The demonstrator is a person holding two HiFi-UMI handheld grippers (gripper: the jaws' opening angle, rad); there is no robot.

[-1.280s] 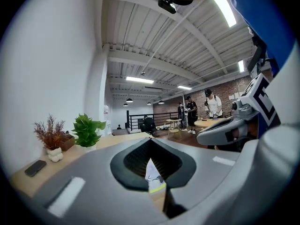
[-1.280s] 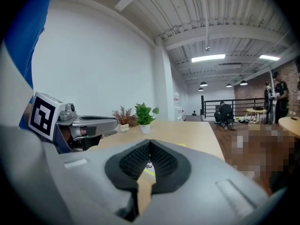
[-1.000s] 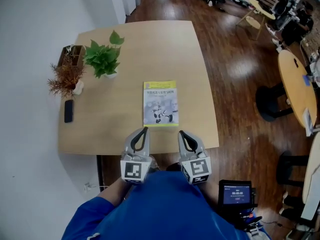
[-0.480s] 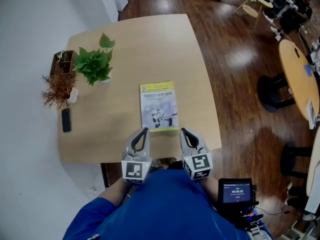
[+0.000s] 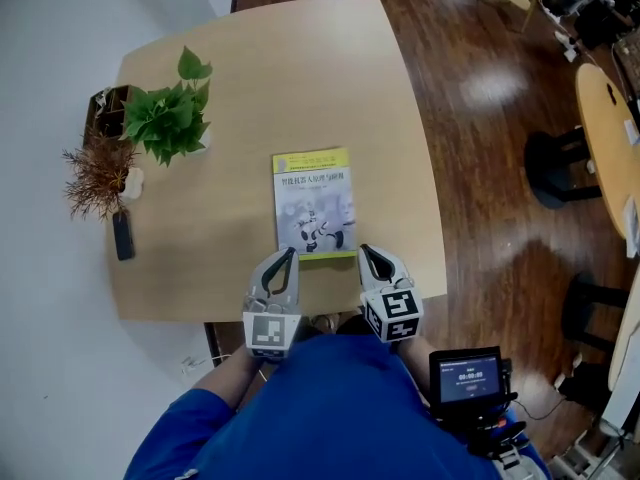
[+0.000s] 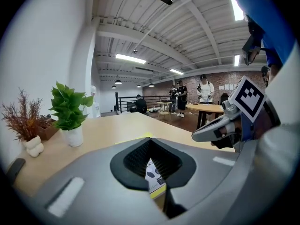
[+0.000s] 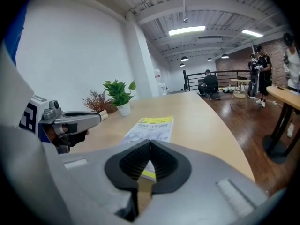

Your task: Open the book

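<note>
**A:** How many books are on the counter [image 5: 300, 78]?

**B:** Just one. The book [image 5: 313, 202] lies flat and shut, cover up, close to the counter's near edge and closer to its right edge than its left

**A:** And the grippers?

**B:** Two, side by side over the near edge. The left hand-held gripper [image 5: 289, 254] points at the book's near left corner, and the right hand-held gripper [image 5: 363, 251] is just beside its near right corner. I can't tell whether either one touches the cover

**A:** Are they holding anything?

**B:** No. On both, the jaws are brought fully together with the tips meeting and nothing pinched. In each gripper's own view, the book shows only through the gap behind the tips

**A:** What else is on the counter?

**B:** Four things, all along the left edge. There are two plants, one green plant [image 5: 165, 118] in a white pot and one dried plant [image 5: 98, 173] in a white vase. One wooden box [image 5: 100, 108] sits near the far left corner, and one dark flat thing [image 5: 122, 236] lies toward the near edge
</note>
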